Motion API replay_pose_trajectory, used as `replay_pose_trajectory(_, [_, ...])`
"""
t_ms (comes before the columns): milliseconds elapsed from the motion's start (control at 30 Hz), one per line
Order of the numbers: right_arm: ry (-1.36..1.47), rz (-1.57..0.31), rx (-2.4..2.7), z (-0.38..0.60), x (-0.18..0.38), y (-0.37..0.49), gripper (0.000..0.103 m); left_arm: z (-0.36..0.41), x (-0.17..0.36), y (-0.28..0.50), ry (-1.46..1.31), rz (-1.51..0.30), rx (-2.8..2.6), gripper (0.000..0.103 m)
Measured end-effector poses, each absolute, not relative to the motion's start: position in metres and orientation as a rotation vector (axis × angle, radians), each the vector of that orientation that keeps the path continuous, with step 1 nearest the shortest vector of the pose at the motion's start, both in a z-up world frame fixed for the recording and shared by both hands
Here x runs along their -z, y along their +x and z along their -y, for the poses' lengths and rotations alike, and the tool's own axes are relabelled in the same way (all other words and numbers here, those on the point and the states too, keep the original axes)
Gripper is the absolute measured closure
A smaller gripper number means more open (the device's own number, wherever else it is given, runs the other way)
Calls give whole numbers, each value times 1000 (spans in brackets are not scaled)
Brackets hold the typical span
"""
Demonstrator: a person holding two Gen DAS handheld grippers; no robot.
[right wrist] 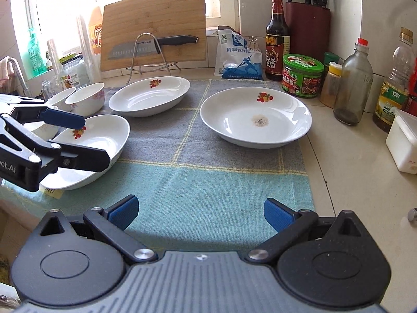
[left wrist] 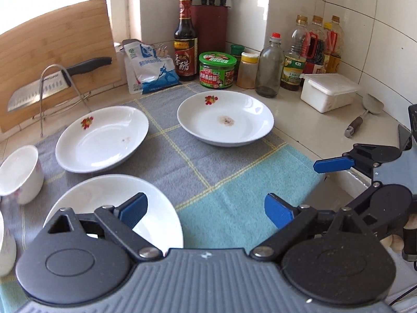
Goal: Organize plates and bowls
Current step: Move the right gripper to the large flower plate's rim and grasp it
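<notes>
Both grippers, left gripper (left wrist: 206, 210) and right gripper (right wrist: 200, 212), stand apart and empty. Three plates (right wrist: 255, 117) lie separately on the cloth (right wrist: 208, 182), bowls (right wrist: 86, 100) near the table's left edge; nothing looks stacked, so most sorting remains.

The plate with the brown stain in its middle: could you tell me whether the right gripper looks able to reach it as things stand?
Probably yes. The right gripper is open and empty, and only bare cloth lies between it and the stained plate; the left gripper is off to the side.
</notes>
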State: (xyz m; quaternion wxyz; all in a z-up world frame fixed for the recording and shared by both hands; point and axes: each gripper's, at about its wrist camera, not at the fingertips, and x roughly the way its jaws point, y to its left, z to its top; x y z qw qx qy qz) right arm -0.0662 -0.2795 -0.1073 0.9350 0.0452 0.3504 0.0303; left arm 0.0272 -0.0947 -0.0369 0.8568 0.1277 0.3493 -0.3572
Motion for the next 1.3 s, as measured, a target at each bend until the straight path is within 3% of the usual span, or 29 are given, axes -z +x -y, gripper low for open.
replay_pose_trajectory(667, [147, -778, -188, 233, 110, -20, 0, -21, 80, 0, 179, -871, 448, 6])
replay_pose_trajectory(1300, [166, -832, -174, 183, 103, 26, 0, -35, 107, 50, 335, -817, 702, 6])
